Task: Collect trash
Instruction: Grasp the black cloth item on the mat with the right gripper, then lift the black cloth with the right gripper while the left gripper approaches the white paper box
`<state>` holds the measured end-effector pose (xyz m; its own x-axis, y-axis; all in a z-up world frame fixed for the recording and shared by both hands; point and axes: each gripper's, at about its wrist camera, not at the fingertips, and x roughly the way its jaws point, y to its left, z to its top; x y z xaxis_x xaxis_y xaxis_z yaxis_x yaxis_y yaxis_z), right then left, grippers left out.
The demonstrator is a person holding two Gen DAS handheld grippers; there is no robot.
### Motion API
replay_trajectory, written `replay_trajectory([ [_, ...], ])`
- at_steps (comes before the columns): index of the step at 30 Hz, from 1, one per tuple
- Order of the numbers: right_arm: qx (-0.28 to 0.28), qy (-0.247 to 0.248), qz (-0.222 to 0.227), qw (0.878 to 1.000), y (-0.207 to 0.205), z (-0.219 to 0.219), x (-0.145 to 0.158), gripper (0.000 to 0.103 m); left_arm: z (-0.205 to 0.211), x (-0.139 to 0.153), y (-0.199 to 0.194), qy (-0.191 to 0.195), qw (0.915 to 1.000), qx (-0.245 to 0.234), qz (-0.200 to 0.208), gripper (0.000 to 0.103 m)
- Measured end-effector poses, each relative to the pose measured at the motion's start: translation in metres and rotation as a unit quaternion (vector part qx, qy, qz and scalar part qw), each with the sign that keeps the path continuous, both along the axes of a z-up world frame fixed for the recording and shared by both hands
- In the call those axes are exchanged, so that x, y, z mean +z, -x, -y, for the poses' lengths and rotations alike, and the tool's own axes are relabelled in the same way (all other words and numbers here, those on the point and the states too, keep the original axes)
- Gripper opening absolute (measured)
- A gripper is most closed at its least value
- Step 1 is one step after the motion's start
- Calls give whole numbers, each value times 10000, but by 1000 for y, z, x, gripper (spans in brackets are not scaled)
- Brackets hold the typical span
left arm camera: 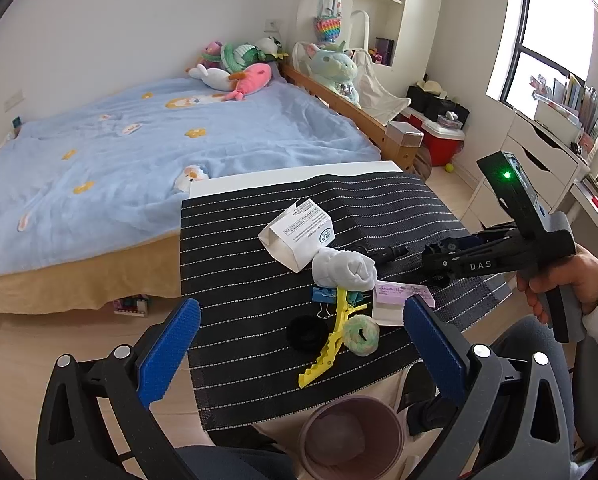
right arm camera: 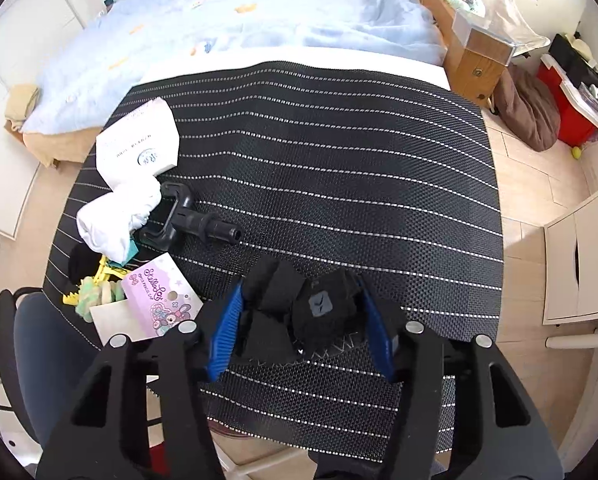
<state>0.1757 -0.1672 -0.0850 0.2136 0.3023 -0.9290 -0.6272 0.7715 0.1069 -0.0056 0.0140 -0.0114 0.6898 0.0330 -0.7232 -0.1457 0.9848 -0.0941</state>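
A: Where are you?
B: Your right gripper clasps the black sock on the mat; the left gripper hangs open.
A: Next?
B: Lift it, carry it to the bin.

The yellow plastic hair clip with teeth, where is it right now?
In the left wrist view, the yellow plastic hair clip lies on the striped black mat, between the black scrunchie and the pale green scrunchie.

White table beside the bed, covered by 1 black striped mat bearing paper bag, white sock, yellow hair clip.
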Motion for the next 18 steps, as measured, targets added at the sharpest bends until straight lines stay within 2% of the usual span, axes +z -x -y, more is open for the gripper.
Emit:
replay_trajectory([
  [8, -21, -145, 185, 9997, 4, 6, 18, 55, 3, 0, -4, -31, 10000, -47, -11, 97],
  [18, 2, -348, 312, 9989, 16, 15, 36, 55, 3, 13, -33, -223, 9995, -242, 9, 97],
])
